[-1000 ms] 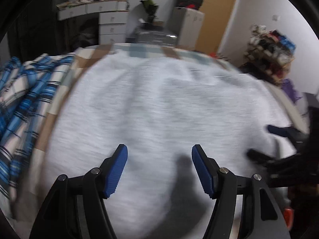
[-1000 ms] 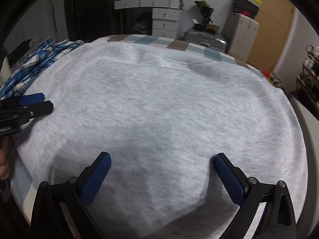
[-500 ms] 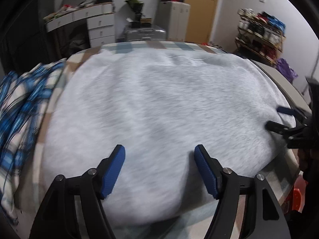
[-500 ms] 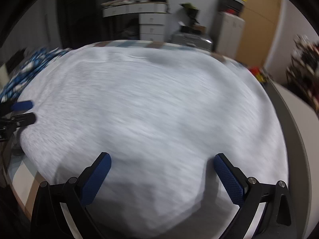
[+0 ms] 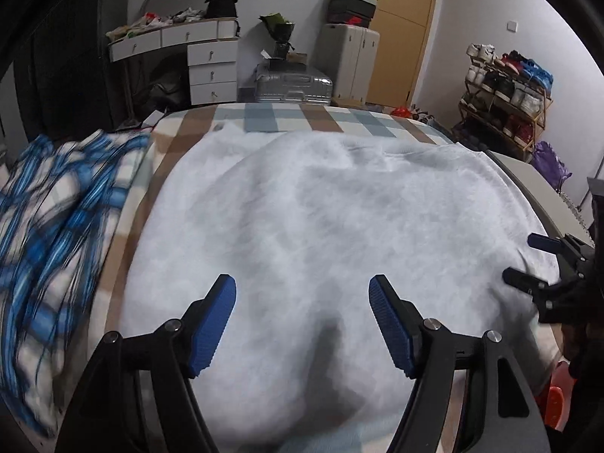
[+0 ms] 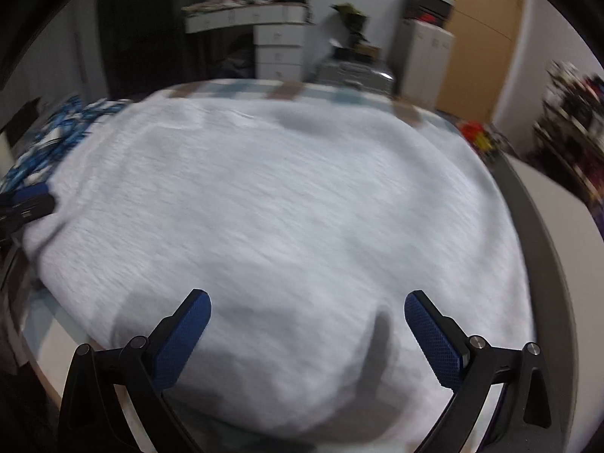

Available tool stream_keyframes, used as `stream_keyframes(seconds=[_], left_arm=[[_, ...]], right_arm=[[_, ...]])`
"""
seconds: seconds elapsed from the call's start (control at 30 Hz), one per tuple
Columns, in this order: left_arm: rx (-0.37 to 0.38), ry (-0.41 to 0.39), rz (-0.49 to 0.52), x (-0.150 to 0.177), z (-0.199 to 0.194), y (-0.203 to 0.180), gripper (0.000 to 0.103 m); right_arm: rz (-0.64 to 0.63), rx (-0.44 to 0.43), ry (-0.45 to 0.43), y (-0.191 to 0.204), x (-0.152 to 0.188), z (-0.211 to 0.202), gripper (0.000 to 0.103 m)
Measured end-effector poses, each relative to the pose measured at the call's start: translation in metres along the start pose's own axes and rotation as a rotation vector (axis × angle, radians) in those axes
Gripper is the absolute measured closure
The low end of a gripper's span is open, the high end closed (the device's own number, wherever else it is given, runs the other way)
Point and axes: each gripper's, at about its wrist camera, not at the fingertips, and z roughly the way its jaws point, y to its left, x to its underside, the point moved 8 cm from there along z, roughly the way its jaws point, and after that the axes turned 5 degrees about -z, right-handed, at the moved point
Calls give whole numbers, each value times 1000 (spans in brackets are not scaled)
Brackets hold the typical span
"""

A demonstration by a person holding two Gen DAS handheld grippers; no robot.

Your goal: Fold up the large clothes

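Nearest in each wrist view: both grippers released, nothing between the jaws. Left gripper (image 5: pixel 302 321) hangs with blue pads spread above the near hem area of the grey sweatshirt (image 5: pixel 321 219), no pinch on cloth that I can see. Right gripper (image 6: pixel 307 334) same, pads wide apart, hovering over the near edge; its view is motion-blurred, so contact with the fabric is hard to rule out, but no cloth sits between the pads.

The sweatshirt lies flat on the bed (image 5: pixel 287 119), spread straight ahead at 12 o'clock from both grippers. Near edge sits just under the fingertips at 6 o'clock; far edge with what looks like the collar at 12 o'clock. Long axis looks to run near-to-far, though the fisheye warps it and the garment reads about as wide as long.

In the left view the right gripper shows at 3 o'clock on the garment's right border; in the right view the left one shows at 9 o'clock on the left border. So each hand is nearer its own side edge, roughly level with each other.

Judgement: next grab turns on the near corners, each gripper dropping onto its own side.

Further out: blue plaid cloth (image 5: pixel 64 226) heaped at 9 o'clock beside the sweatshirt. Beyond the bed, drawers (image 5: pixel 213 73), suitcase (image 5: pixel 292 85), shoe rack (image 5: pixel 506 102) at 2 o'clock.
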Motion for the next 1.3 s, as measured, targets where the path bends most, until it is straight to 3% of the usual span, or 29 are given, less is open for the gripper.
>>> stream_keyframes(seconds=[0.1, 0.2, 0.3, 0.4, 0.43, 0.57, 0.67, 0.77, 0.87, 0.97, 1.07, 1.17, 1.3], left_arm=[[19, 44, 34, -18, 32, -10, 34], [-71, 120, 59, -7, 60, 3, 34], [-18, 72, 40, 1, 59, 13, 31], [-5, 47, 29, 8, 52, 20, 31], [-3, 45, 27, 9, 50, 21, 31], [1, 50, 26, 13, 48, 22, 30], [6, 53, 24, 7, 53, 19, 29], [8, 54, 24, 2, 57, 18, 29], [10, 53, 23, 3, 56, 17, 29], [15, 53, 19, 3, 55, 17, 29], [35, 55, 6, 2, 55, 19, 27], [50, 56, -1, 2, 54, 19, 27], [46, 58, 5, 2, 54, 18, 26]], right_arm=[[14, -86, 14, 19, -19, 25, 0], [-29, -7, 47, 8, -13, 46, 0], [-29, -8, 43, -20, 10, 30, 0], [87, -25, 47, -61, 38, 12, 0], [112, 57, 77, -82, 48, 8, 0], [233, 171, 146, -127, 73, -5, 0], [240, 174, 130, -122, 55, -14, 0], [135, 130, 70, -97, 8, -10, 0], [22, 91, 25, -64, -44, 12, 0], [14, 46, 56, -45, -70, 50, 0], [37, 21, 96, -39, -64, 87, 0], [35, -25, 48, -46, -48, 79, 0], [129, 55, 54, -104, -26, 60, 0]])
